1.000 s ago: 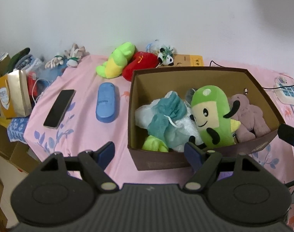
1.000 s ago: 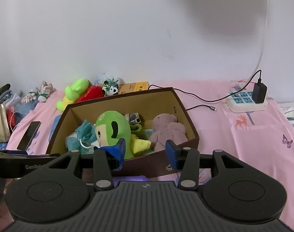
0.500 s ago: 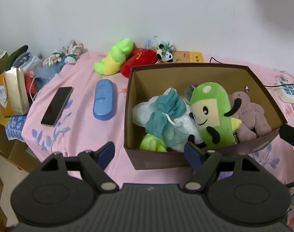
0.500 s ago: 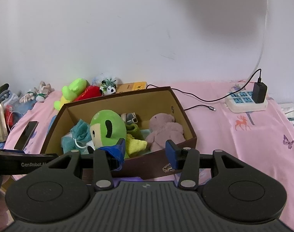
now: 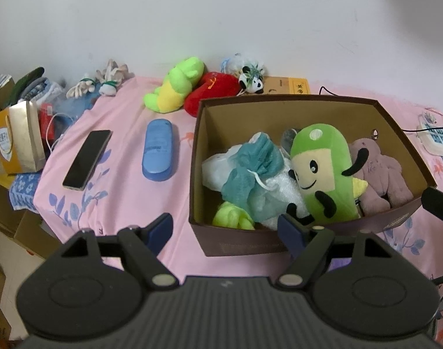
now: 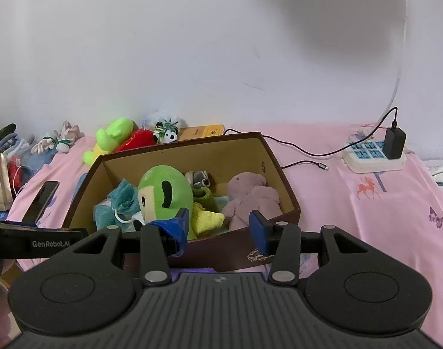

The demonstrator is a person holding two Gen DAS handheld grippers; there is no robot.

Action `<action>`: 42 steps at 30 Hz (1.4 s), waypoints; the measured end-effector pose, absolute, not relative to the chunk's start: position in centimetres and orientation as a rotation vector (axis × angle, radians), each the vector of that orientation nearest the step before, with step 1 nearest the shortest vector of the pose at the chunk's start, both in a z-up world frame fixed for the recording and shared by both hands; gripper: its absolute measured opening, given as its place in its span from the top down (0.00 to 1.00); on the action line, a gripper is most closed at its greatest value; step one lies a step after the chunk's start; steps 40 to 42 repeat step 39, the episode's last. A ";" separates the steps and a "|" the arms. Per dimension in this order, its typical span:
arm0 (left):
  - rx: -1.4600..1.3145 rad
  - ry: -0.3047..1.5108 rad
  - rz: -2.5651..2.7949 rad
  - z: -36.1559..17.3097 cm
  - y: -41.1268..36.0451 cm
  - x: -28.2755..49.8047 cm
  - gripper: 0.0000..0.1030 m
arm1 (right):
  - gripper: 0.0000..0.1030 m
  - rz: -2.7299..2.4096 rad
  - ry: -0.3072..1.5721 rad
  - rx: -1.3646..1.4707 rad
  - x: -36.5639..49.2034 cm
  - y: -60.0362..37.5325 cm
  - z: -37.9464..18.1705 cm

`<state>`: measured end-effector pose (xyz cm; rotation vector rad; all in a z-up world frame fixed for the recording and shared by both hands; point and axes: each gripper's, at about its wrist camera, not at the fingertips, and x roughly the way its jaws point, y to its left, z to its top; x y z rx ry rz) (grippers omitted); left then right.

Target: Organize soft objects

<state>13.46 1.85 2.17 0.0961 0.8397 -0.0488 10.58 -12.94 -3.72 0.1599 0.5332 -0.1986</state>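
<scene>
Left wrist view, pink floral bedsheet [image 5: 119, 157], white wall [image 5: 221, 14], brown box [image 5: 239, 241]

The box [image 5: 239, 244] is dark brown outside and tan inside. In it, the plush [image 5: 323, 168] is bright green with a cream face and black limbs; the bear [image 5: 378, 171] is dusty mauve; the pouf [image 5: 250, 171] is teal over white. The sheet [image 5: 119, 133] is pink with blue leaf prints, an orange deer and a purple butterfly. The case [image 5: 158, 152] is blue, the phone [image 5: 87, 159] black. By the wall, the frog [image 5: 175, 88] is green and yellow, the cushion [image 5: 212, 91] red.
</scene>
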 end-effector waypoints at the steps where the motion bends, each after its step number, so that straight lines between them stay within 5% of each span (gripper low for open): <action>1: 0.097 0.837 -0.049 2.2 1.9 13.5 0.23 | 0.71 -0.198 0.534 0.158 10.6 -12.9 -3.7; 42: 0.073 0.801 -0.063 2.1 2.3 14.0 0.23 | 0.71 -0.172 0.537 0.135 11.5 -12.5 -3.9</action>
